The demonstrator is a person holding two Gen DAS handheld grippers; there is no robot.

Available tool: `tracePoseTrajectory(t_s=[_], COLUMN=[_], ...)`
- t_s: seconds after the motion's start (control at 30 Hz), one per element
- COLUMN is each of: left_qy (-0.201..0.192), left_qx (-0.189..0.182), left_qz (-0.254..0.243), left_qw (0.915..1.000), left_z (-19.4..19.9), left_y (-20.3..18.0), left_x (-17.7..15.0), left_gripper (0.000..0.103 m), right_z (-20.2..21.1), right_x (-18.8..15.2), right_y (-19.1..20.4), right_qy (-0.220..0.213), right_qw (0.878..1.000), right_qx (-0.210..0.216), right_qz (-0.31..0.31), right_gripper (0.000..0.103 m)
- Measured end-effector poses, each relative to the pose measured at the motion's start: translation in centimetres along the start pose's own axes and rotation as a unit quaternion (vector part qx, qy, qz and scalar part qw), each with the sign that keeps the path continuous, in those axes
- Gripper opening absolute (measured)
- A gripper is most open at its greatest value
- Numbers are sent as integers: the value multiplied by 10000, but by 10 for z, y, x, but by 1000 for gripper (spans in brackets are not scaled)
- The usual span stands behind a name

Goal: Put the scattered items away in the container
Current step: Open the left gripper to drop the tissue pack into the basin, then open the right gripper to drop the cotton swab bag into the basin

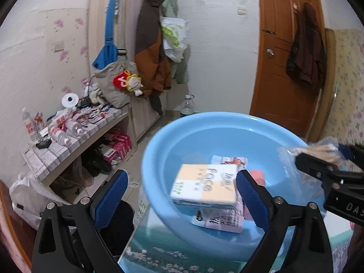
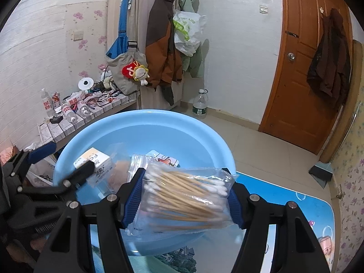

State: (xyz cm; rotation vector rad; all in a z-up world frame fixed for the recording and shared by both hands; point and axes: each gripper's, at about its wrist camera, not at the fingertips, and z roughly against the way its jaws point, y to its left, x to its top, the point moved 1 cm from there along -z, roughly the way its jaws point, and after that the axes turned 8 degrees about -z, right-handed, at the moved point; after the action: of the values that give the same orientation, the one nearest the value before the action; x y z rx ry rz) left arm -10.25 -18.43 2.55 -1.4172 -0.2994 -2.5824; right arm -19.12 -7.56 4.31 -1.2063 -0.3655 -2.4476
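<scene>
Holding tissue pack point(image 1: 203, 185) and pouches, blue basin point(image 1: 159, 150); left tool point(image 1: 182, 195) spread, right tool point(image 2: 185, 196) pinching, seemingly, swab bag point(image 2: 184, 195)

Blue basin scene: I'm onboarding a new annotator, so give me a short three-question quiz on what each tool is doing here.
1. True or false: the right tool grips a bag of cotton swabs.
2. Which tool is open? A) left tool B) right tool
3. Fill in: the tissue pack is over the blue ____.

Key: 1 true; 2 A; 3 basin.
</scene>
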Motion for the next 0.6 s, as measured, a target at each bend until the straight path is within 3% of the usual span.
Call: tracePoseTrajectory(t_s=[0.6], left_qy=[-21], left_qx=[44], left_qz=[128], left_qw=[9999], left_z=[-1], left_y=[11], left_x=[2], left_gripper=[96], right_z=[-22], right_x=[-9], right_y=[25], right_qy=[261], right_qw=[9992], right_qx=[53], right_qz=[312], right_gripper=[67])
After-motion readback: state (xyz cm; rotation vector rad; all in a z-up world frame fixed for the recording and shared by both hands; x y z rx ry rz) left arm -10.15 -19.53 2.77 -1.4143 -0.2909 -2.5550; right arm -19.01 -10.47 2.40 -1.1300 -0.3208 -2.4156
